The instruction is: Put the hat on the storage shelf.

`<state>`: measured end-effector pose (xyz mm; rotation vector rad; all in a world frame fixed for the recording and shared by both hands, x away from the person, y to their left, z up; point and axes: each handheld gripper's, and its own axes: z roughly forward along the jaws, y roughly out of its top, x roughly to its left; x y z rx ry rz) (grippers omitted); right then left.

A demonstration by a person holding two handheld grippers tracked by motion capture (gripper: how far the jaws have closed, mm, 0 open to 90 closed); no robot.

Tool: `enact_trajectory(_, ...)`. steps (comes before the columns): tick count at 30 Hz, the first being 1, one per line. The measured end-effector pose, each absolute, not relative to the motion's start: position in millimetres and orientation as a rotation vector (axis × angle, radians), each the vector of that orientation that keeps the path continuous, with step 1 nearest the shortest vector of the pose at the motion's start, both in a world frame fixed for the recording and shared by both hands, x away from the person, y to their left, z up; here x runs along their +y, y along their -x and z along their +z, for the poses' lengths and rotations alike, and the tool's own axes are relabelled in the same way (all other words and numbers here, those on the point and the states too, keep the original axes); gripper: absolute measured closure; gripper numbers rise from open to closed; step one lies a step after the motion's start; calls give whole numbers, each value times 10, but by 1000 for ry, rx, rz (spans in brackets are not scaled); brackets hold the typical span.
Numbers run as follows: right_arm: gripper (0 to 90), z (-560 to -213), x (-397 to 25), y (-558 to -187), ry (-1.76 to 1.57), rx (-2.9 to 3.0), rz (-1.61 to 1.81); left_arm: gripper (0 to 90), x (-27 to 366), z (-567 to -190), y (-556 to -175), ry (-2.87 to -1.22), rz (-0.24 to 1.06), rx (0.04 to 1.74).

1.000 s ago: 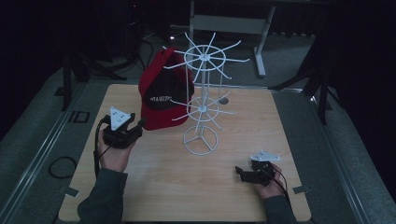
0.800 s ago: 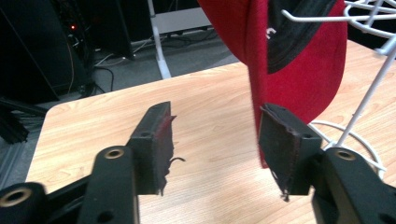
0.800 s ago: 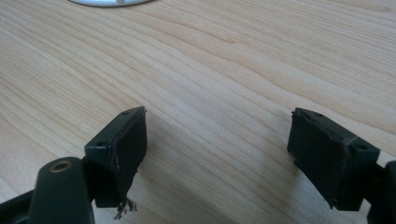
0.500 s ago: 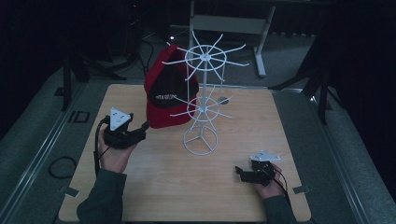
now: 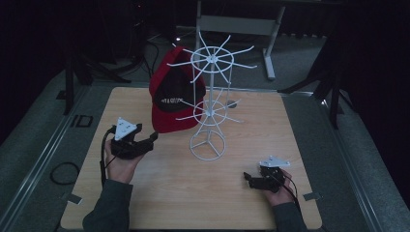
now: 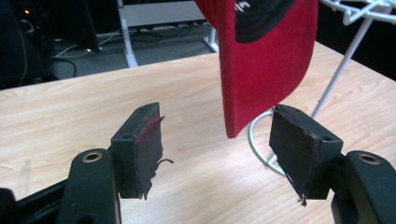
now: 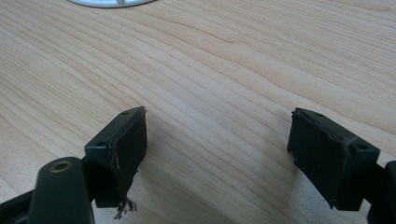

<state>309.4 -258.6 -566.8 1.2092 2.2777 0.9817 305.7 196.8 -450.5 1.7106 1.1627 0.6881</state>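
Both tongs wide open, empty: left tongs (image 6: pixel 217 140) just under cap (image 6: pixel 266 65) hanging off rack (image 5: pixel 209 96); right tongs (image 7: pixel 219 149) over bare table (image 7: pixel 233 60).

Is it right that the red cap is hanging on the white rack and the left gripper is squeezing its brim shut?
Not quite. The red cap does hang on the white rack, but the left gripper isn't squeezing it. The left gripper view shows its jaws wide apart, with the brim hanging free between them.
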Motion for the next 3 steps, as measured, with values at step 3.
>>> enact_trajectory(3,197,-5669,-2586,-3095,-1209,2277,982,347,1960,-4538,-3058,-1723,677,1146)
